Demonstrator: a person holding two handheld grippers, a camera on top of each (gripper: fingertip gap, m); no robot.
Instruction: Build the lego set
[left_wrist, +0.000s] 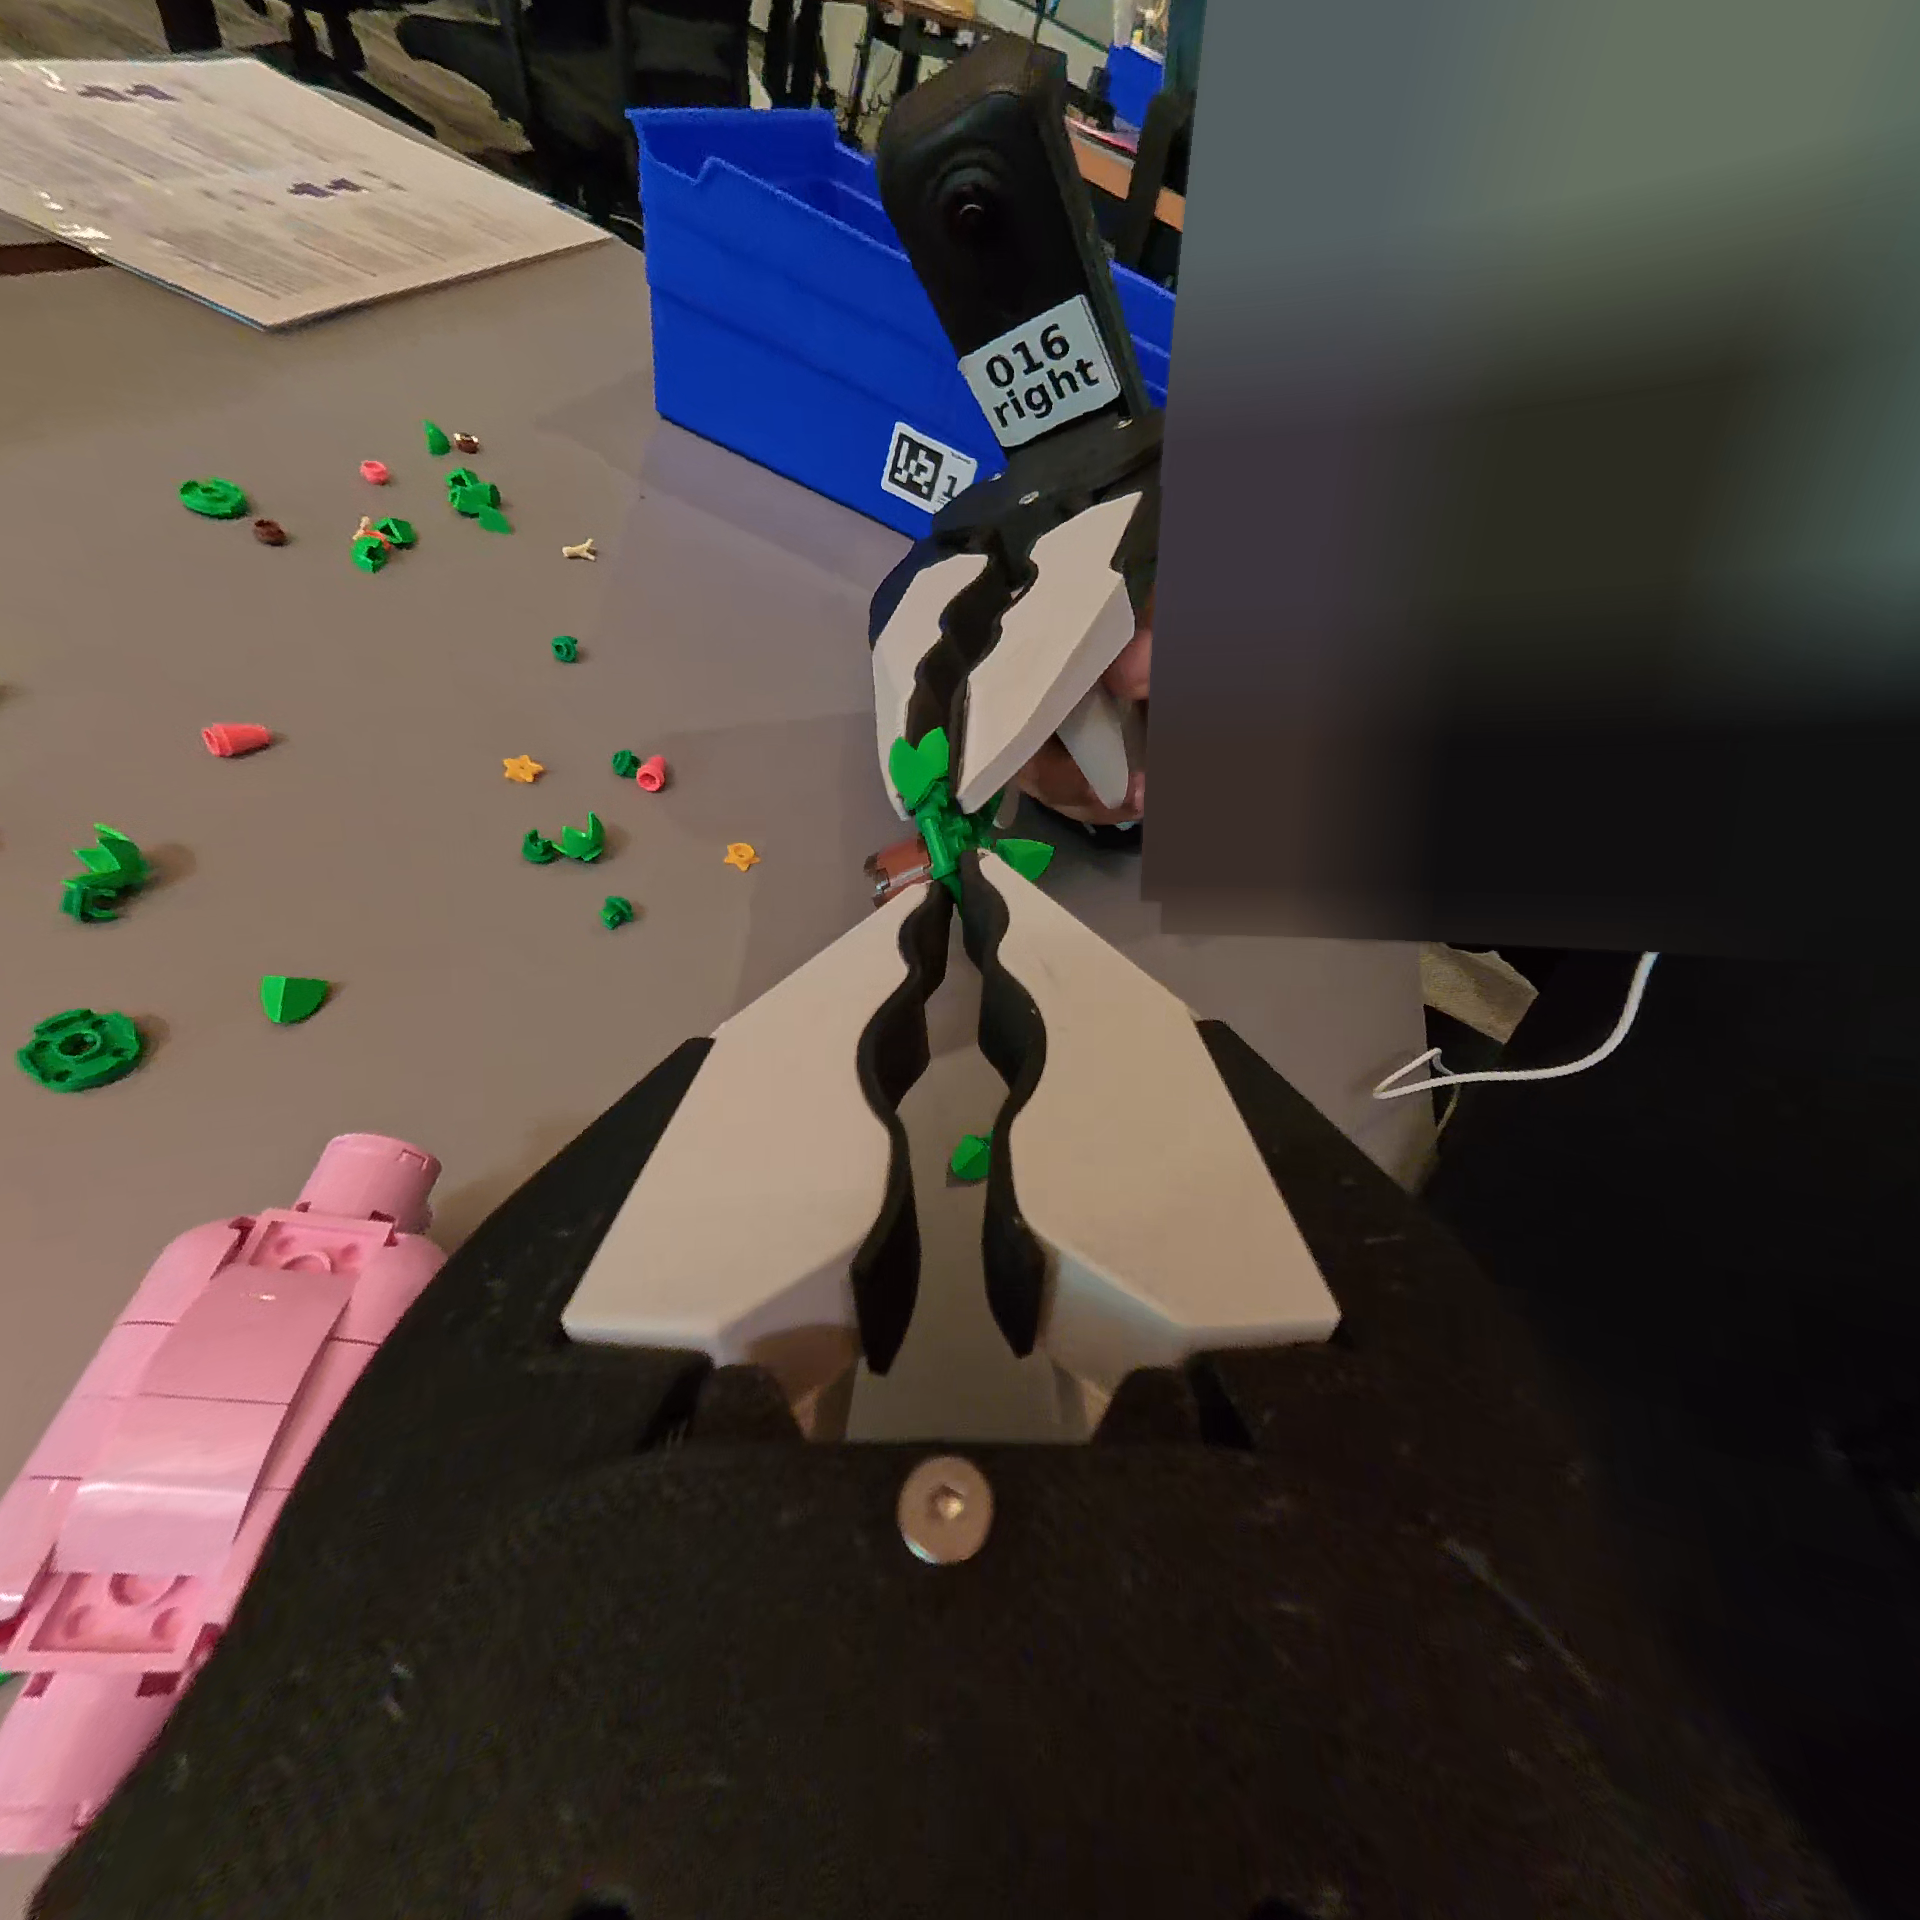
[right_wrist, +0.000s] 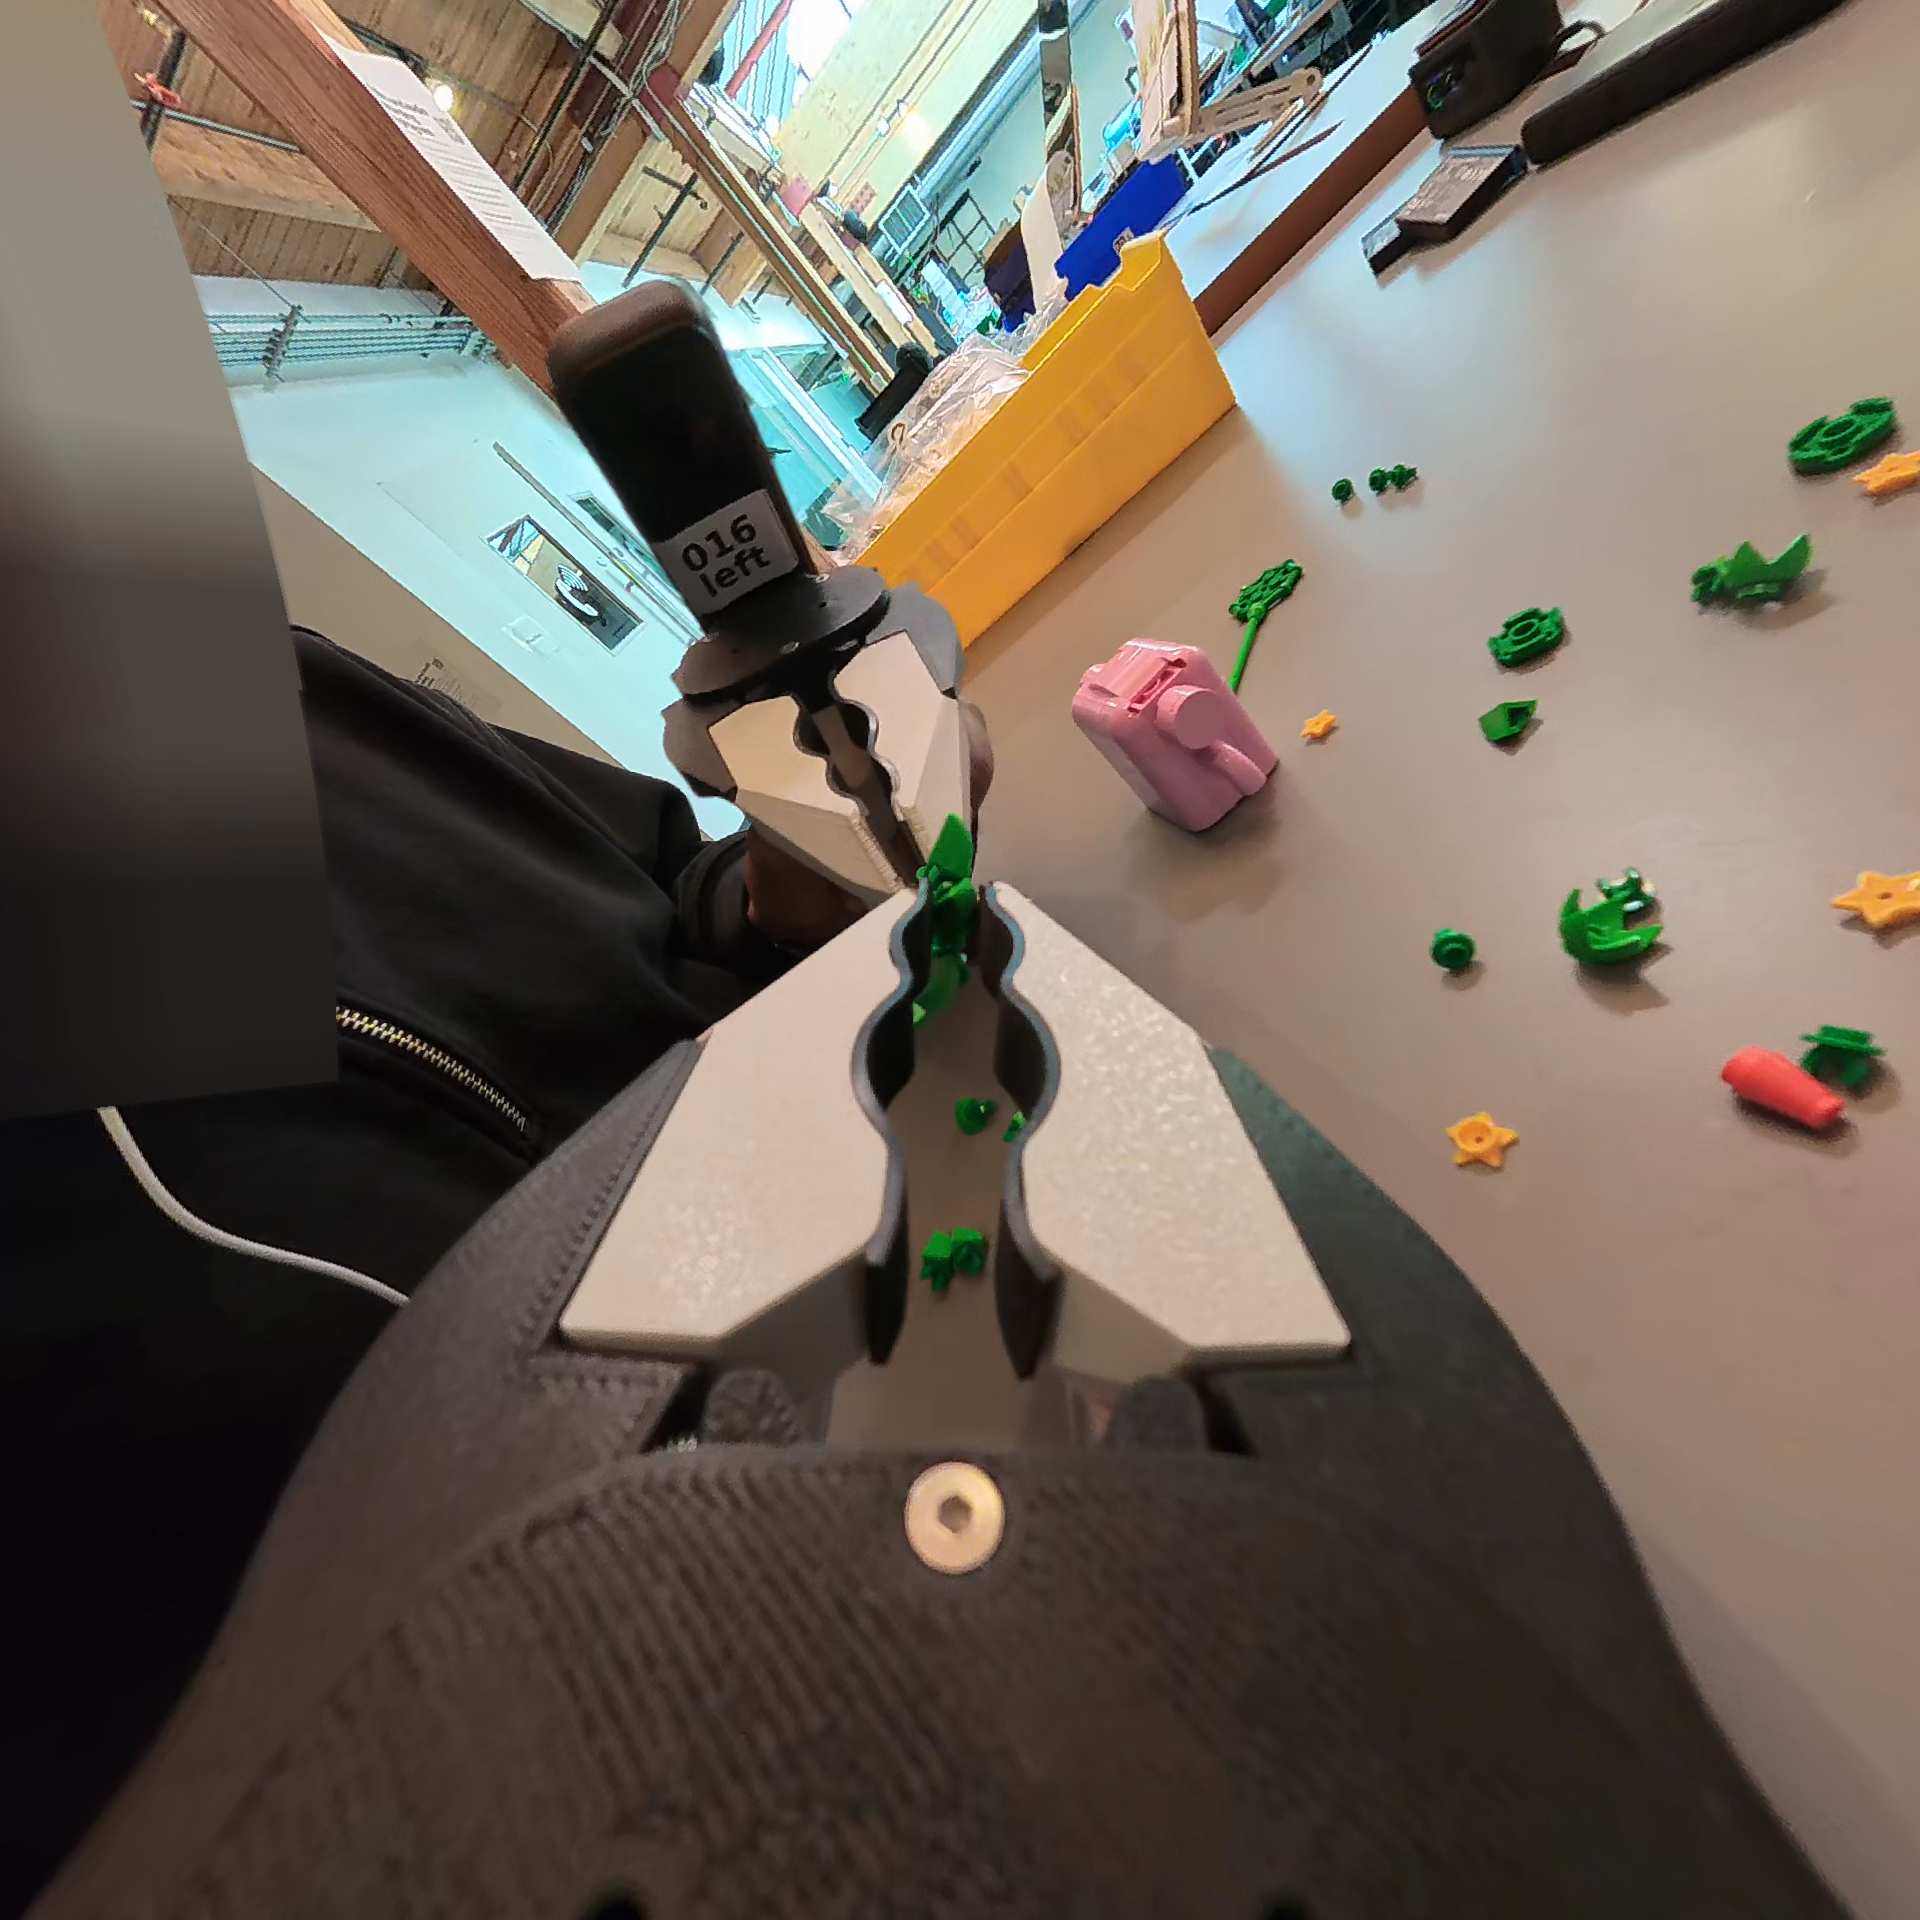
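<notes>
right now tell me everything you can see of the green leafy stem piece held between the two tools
The green leafy stem piece is a small glossy plastic sprig: a thin knobbly stem with pointed leaves fanning out, and a brown bit at one side. It hangs in the air above the grey table, pinched from opposite ends by the left tool and the right tool, both closed on it. Its middle is partly hidden by their tips.
</notes>
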